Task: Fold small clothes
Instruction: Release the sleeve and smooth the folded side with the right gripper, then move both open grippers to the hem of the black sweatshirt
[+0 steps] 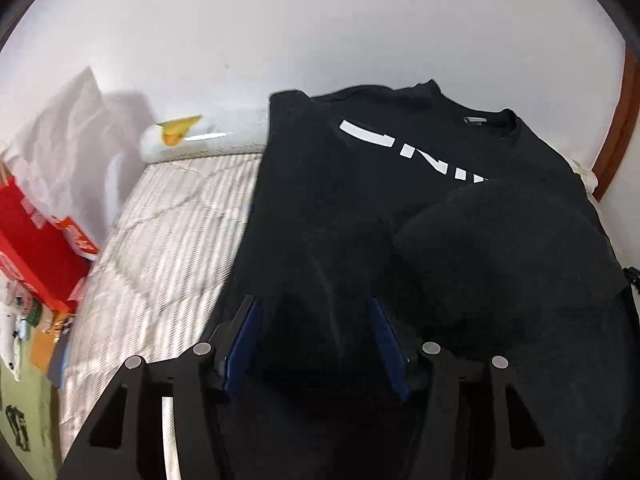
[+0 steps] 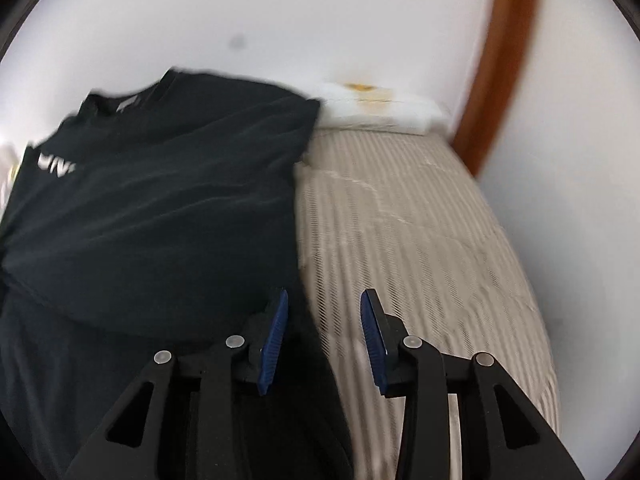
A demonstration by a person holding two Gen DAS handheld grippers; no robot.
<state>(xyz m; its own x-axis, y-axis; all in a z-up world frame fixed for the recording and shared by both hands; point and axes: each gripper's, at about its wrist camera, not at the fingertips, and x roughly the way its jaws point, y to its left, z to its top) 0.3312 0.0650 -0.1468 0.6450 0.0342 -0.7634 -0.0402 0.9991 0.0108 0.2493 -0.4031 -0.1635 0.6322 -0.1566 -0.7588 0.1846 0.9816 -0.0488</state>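
Nearest in the left wrist view, the left gripper (image 1: 312,304) stands with its two blue pads wide apart, black cloth lying under the gap and neither pad pressing on it; nearest in the right wrist view, the right gripper (image 2: 324,300) has its two blue pads at a narrower gap, the left pad over the shirt's right edge, the right pad over bare cover, nothing clamped between them; one black T-shirt (image 1: 360,200) lies on the bed, its white lettering (image 1: 404,144) partly covered by a flap of cloth folded in from its right side, its collar (image 1: 488,116) at the far end; one striped bed cover (image 2: 420,232) runs bare on both sides of the shirt, a broad open strip to its right in the right wrist view and another to its left in the left wrist view; at the left edge of that view sit one red box (image 1: 36,240) and one white bag (image 1: 68,136); farther off lies one white pillow (image 2: 384,108) with a yellow mark, just beside the shirt's far corner; beyond rise the white wall (image 2: 280,20) and one curved wooden frame (image 2: 504,60)
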